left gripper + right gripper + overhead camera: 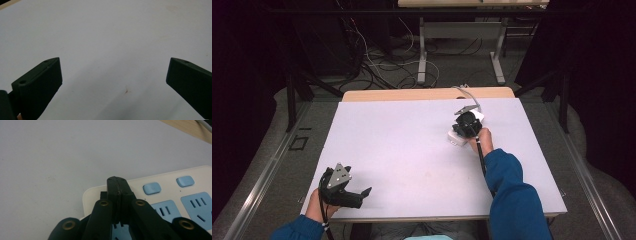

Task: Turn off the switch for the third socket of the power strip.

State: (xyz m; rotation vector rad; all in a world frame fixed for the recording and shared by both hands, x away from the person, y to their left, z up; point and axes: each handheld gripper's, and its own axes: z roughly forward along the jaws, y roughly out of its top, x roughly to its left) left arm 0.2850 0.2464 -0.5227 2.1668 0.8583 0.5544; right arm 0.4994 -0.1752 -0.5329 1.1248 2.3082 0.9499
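At the left, the left gripper (362, 194) rests near the front edge of the table (402, 150) with its jaws wide apart and nothing between them, so I judge it has no part in the work for now. At the right, the right gripper (468, 127) is on the white power strip (170, 192), which lies at the far right of the table. Its jaws are pressed flat together, tips beside the blue switches (151, 188), and whether one was already pressed I cannot tell.
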